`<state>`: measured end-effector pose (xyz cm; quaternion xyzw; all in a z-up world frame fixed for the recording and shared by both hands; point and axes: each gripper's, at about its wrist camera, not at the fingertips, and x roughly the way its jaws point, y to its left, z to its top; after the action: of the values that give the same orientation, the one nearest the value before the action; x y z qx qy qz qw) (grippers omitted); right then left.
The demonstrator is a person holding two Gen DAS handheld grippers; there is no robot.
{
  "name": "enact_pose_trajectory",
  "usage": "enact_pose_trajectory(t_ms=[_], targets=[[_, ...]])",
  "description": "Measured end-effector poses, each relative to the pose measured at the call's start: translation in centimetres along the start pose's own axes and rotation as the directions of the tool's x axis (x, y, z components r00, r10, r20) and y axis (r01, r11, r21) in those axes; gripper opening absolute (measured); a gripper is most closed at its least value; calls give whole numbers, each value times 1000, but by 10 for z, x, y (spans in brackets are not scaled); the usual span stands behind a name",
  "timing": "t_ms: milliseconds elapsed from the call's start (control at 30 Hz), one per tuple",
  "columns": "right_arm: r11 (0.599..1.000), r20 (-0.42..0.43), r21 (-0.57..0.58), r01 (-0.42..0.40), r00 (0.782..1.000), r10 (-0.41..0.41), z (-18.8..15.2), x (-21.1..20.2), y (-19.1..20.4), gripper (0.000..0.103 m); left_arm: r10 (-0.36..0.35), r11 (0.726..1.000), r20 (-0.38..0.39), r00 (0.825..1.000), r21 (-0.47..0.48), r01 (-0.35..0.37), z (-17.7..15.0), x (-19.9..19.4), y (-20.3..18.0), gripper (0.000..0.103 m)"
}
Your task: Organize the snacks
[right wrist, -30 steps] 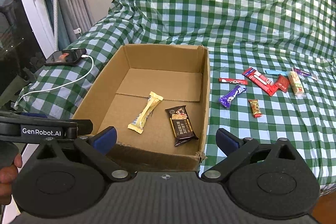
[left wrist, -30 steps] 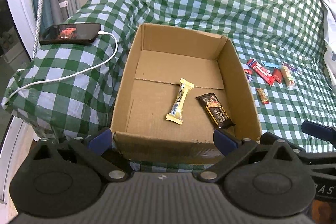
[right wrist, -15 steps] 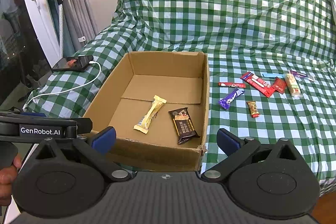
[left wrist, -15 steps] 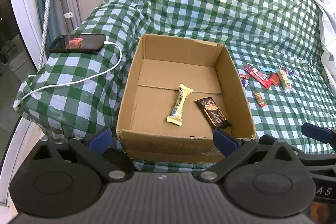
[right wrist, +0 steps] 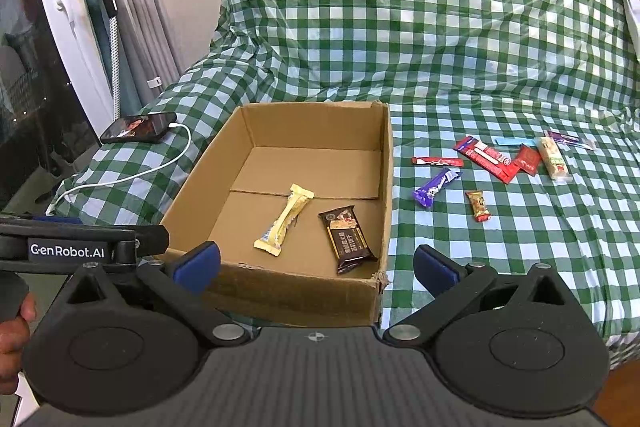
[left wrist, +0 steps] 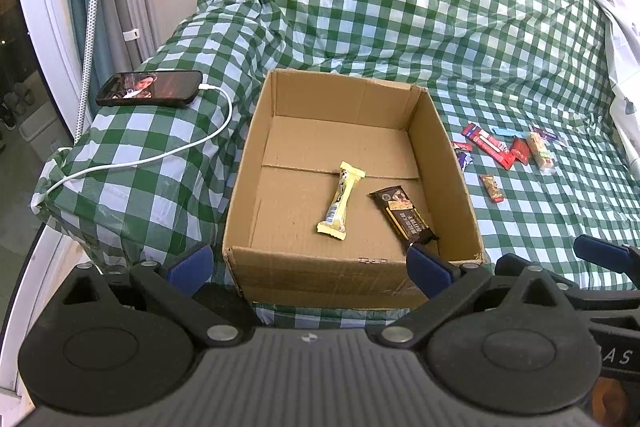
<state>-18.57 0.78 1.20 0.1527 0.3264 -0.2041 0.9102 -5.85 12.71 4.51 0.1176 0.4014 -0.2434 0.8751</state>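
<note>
An open cardboard box (left wrist: 456, 163) (right wrist: 386, 187) sits on a green checked cover. Inside it lie a yellow bar (left wrist: 341, 201) (right wrist: 285, 221) and a dark brown bar (left wrist: 404, 219) (right wrist: 347, 239). Right of the box, several loose snacks lie on the cover: a purple bar (right wrist: 435, 187), a small red-gold candy (right wrist: 478, 206) (left wrist: 492, 188), a thin red stick (right wrist: 437, 161) and red packets (right wrist: 490, 159) (left wrist: 489, 145). My left gripper (left wrist: 308, 269) hangs open before the box's near wall. Likewise my right gripper (right wrist: 316, 265) is open and holds nothing.
A black phone (left wrist: 150, 88) (right wrist: 139, 127) on a white charging cable (left wrist: 160, 157) lies on the covered armrest left of the box. Curtains and a white stand (right wrist: 108, 11) rise at the far left. A hand (right wrist: 14, 347) grips the left tool.
Both grippers have pulled back and up from the box, so the box and the snacks look smaller and farther. Nothing was picked up; both stay open.
</note>
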Motion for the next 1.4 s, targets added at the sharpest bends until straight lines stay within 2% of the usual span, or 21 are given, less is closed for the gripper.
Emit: enact_pose_trajectory(t_ms=[1400], targets=[[993, -54, 113, 19, 998, -13, 1, 28, -42, 102, 14, 999, -67, 998, 52, -10, 26, 33, -35, 103]])
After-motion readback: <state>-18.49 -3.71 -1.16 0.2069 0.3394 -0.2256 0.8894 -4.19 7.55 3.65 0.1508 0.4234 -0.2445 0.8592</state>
